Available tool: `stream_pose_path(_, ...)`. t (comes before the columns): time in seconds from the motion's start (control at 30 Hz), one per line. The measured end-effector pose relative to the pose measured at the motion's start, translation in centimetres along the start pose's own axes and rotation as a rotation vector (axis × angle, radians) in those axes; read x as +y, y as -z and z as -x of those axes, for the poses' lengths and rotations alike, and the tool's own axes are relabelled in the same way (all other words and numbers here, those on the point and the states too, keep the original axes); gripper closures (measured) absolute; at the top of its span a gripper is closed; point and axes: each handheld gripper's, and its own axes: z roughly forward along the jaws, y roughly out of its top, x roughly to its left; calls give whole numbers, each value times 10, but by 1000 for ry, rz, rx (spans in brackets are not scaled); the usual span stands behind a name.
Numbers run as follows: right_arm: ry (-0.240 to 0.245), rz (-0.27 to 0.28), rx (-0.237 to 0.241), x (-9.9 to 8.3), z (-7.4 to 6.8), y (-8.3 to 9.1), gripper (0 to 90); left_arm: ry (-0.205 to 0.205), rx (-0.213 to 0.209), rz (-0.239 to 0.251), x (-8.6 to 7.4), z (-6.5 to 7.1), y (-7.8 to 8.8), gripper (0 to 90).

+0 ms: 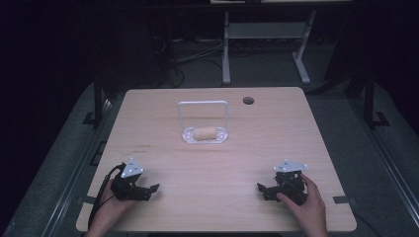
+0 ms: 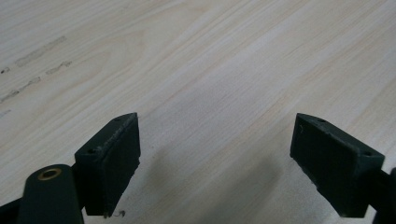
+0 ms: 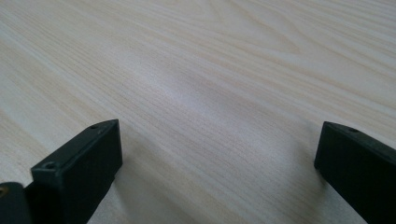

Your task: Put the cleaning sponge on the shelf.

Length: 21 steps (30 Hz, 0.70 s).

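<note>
We hold the left gripper (image 1: 148, 190) low at the near left of the table (image 1: 217, 202), its jaws spread wide and empty; in the left gripper view bare wood grain runs between the two black fingers (image 2: 109, 161). The right gripper (image 1: 264, 190) sits the same way at the near right, jaws wide apart with nothing between them, its fingers (image 3: 79, 165) just above the wood. We judge this a resting stance: both tools parked on our side, well apart from each other, opened so that either can go in for a grasp.

Farther out, at the middle of the table toward its far half, stands a small clear basket (image 1: 220, 139) with an upright handle (image 1: 203, 103) arched over it. In it lies a tan bread roll (image 1: 205, 133), on its side. The roll is well apart from both grippers and roughly midway between them, so either arm could reach forward for it. A round cable hole (image 1: 248, 100) sits behind the basket.
</note>
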Motion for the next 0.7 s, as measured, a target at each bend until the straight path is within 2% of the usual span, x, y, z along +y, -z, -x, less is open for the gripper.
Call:
stream_pose_path(0.37, 2, 0, 0, 0, 0, 0, 5, 14, -12, -9, -6, -5, -6, 146)
stream_pose_path(0.5, 2, -1, 0, 0, 0, 0, 5, 17, -33, 14, -9, -7, -8, 131)
stream_pose_path(0.57, 1, 0, -1, 0, 0, 0, 5, 9, -41, 55, -13, -9, -9, 129)
stream_pose_path(0.7, 2, -1, -1, 0, 0, 0, 5, 4, -47, 64, -15, -9, -9, 130)
